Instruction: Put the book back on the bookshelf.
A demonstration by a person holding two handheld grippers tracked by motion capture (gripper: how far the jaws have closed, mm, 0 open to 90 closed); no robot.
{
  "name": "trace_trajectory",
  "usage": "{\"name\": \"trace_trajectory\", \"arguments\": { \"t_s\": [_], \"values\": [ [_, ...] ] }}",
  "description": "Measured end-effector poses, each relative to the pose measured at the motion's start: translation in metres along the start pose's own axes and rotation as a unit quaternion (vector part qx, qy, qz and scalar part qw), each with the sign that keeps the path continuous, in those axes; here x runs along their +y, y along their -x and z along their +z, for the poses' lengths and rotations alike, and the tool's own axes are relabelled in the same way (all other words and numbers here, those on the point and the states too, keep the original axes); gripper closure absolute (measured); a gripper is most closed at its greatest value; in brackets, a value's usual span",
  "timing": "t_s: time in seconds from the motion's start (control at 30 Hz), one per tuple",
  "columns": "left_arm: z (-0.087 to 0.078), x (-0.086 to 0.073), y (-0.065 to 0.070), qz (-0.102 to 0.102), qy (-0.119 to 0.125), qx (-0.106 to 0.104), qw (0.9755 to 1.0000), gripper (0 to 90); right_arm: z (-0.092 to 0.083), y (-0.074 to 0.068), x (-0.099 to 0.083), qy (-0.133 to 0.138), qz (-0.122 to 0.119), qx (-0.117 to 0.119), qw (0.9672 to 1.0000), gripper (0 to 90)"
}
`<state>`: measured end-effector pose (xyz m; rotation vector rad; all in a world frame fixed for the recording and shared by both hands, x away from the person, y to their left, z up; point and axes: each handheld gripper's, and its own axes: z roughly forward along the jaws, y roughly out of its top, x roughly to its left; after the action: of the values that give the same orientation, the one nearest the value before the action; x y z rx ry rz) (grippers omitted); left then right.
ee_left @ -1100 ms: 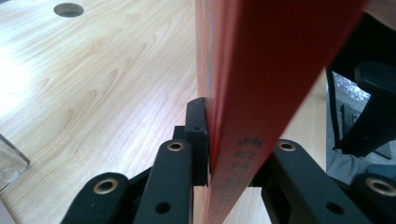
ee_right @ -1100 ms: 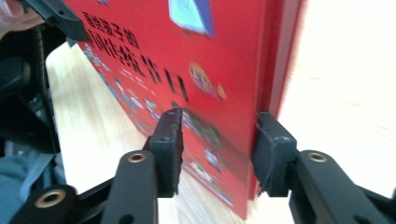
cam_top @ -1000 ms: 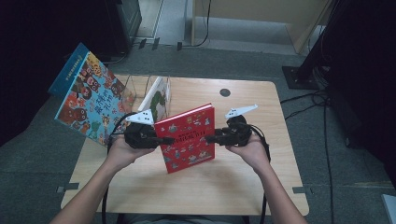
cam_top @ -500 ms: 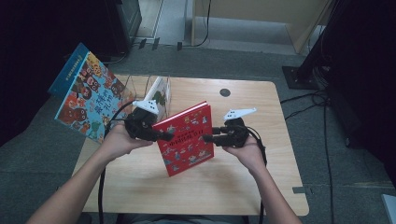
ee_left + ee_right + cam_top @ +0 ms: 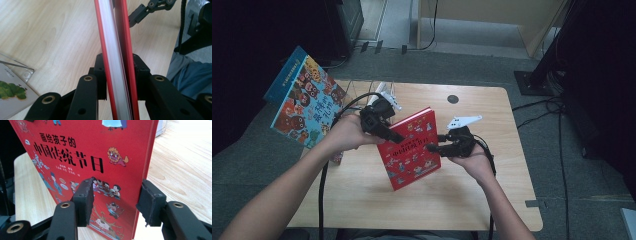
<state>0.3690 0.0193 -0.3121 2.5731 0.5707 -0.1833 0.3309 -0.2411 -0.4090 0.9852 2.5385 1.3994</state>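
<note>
The left gripper [image 5: 394,136] is clamping the red hardcover picture book [image 5: 412,147], holding it tilted above the wooden table [image 5: 492,200]. The right gripper [image 5: 434,147] is releasing, its jaws having just been opening around the cover. Handover is nearly complete; placement remains.

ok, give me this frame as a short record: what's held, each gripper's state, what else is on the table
held: red picture book, lifted off the wooden table, tilted
left gripper: jaws clamped on the book's edge, pages between them
right gripper: jaws either side of the book, a gap at the front cover; have just been opening
other: blue picture book propped at the table's left; clear stand behind the left hand
</note>
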Motion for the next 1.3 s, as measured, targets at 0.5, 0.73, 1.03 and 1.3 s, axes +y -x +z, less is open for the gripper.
{"name": "trace_trajectory", "arguments": {
  "t_s": [0.5,0.73,1.03,1.3],
  "values": [
    [-0.024,-0.007,-0.004,-0.04,0.0,-0.001,0.9992,79.6,-0.008,0.015,-0.049,-0.03,-0.022,-0.056,0.9978,47.7],
    [-0.04,-0.027,-0.012,-0.07,0.025,0.008,0.9972,79.7,0.003,0.026,-0.076,-0.019,-0.004,-0.061,0.9979,47.7],
    [-0.06,-0.062,-0.02,-0.114,0.058,0.014,0.9916,79.7,0.017,0.04,-0.09,-0.035,0.024,-0.102,0.9939,45.7],
    [-0.077,-0.094,-0.025,-0.166,0.075,0.033,0.9827,79.7,0.029,0.05,-0.096,-0.046,0.029,-0.125,0.9906,45.7]
  ]
}}
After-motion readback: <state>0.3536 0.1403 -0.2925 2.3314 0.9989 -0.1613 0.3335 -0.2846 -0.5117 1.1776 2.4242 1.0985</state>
